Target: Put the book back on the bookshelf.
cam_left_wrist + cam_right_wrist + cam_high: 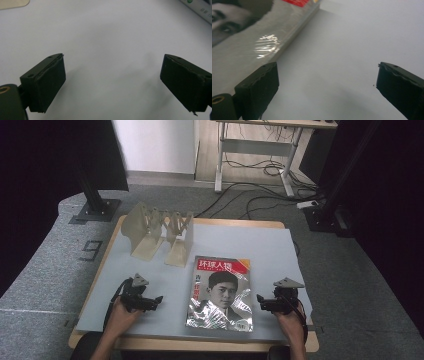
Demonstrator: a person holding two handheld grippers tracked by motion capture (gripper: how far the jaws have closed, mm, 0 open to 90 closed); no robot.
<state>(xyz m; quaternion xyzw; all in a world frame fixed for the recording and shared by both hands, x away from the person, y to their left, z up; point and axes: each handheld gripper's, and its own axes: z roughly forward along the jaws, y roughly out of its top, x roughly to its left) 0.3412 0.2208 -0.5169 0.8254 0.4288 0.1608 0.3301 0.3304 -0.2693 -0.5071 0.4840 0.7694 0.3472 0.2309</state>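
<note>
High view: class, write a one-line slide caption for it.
Two open grippers, left gripper and right gripper, flank a shrink-wrapped magazine before a beige rack.

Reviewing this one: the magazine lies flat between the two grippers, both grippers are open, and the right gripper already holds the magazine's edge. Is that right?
Not quite. The right gripper holds nothing: in the right gripper view its jaws stand wide apart over the bare table, with the magazine off to one side. The rest stands: the magazine lies flat between the grippers, and the left gripper is open too.

A lab: black curtains (45,165), cabled desk frame (255,155), carpet
</note>
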